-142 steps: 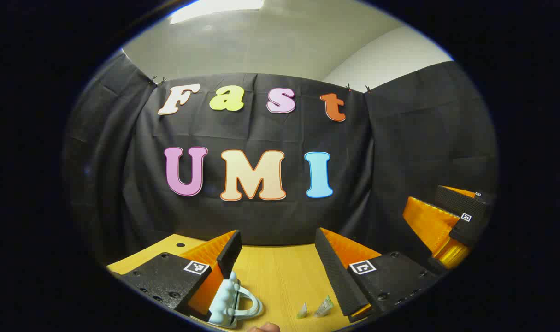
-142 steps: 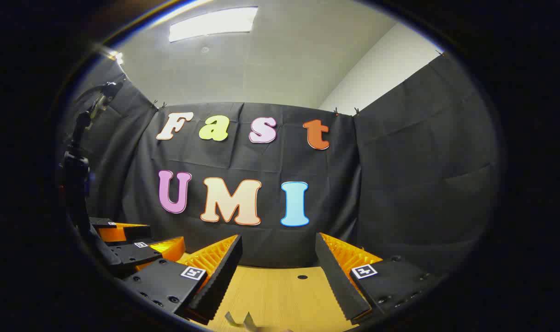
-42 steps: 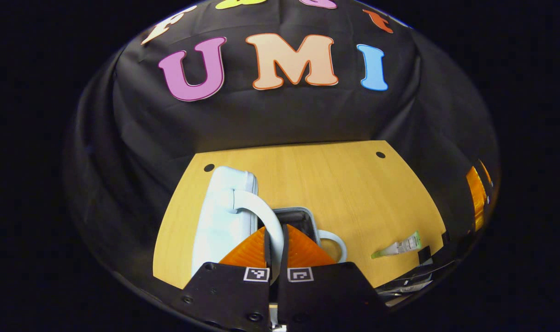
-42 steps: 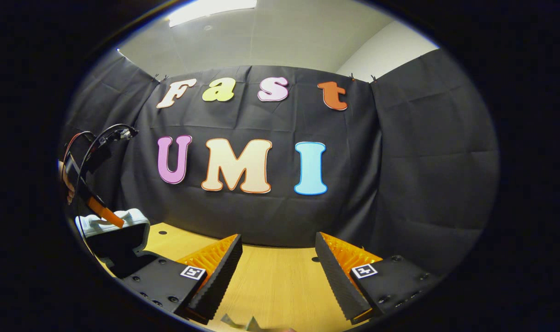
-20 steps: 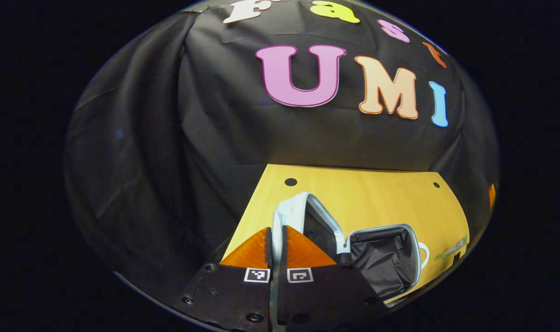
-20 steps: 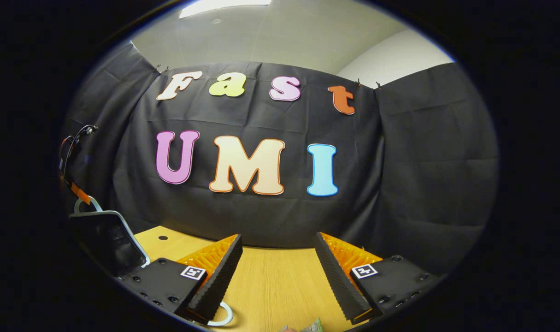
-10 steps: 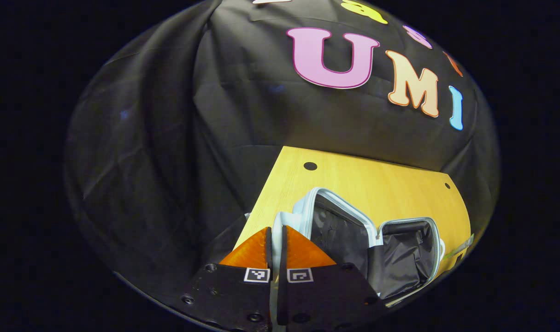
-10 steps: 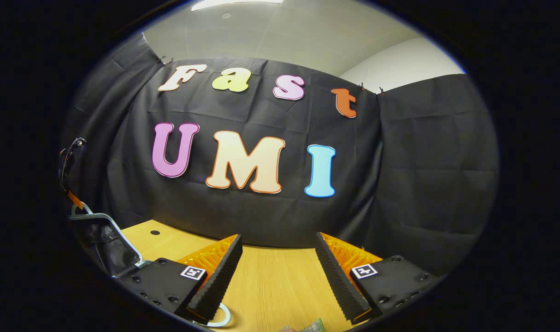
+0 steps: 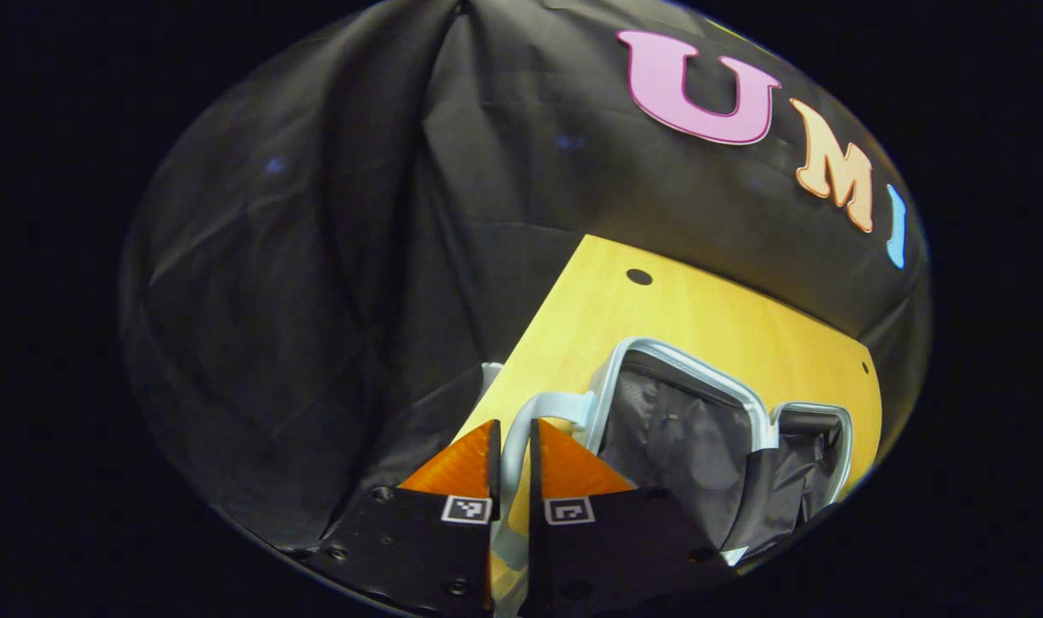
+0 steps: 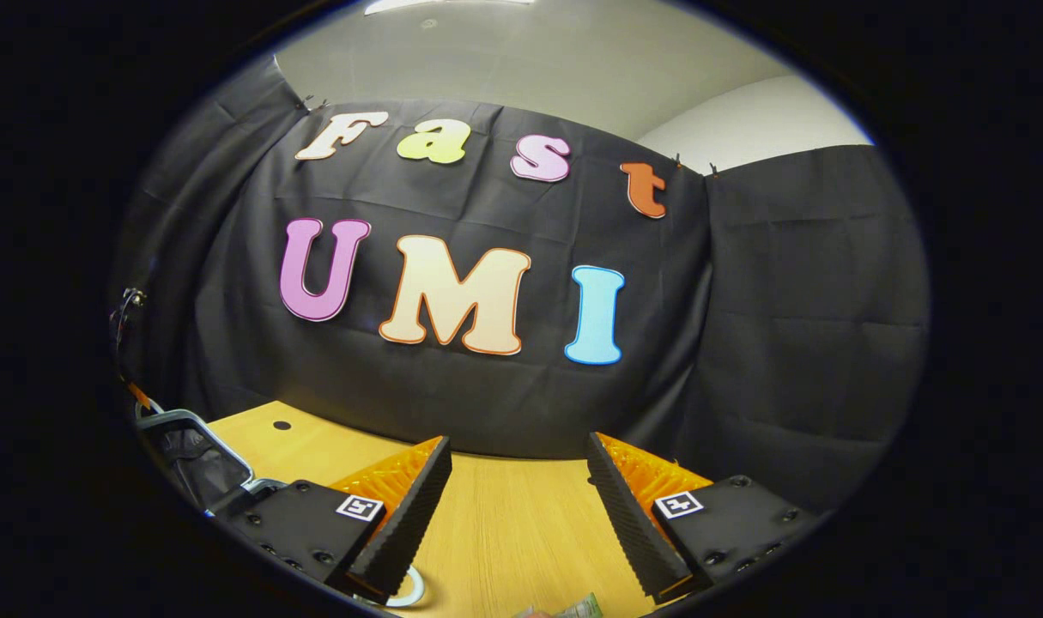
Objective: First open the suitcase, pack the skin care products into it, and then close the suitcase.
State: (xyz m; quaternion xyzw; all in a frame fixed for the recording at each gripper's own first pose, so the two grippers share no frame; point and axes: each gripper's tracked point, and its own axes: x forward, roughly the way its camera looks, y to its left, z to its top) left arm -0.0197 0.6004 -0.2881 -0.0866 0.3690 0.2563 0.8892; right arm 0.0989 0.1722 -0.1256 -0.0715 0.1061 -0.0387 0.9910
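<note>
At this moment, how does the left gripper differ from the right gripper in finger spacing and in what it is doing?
The left gripper has its fingers nearly together, with the suitcase handle between them; the right gripper has its fingers spread wide with nothing between them. The left gripper looks down over the open suitcase lying on the table; the right gripper looks level across the table toward the booth wall. Both have orange fingers with black pads.
</note>
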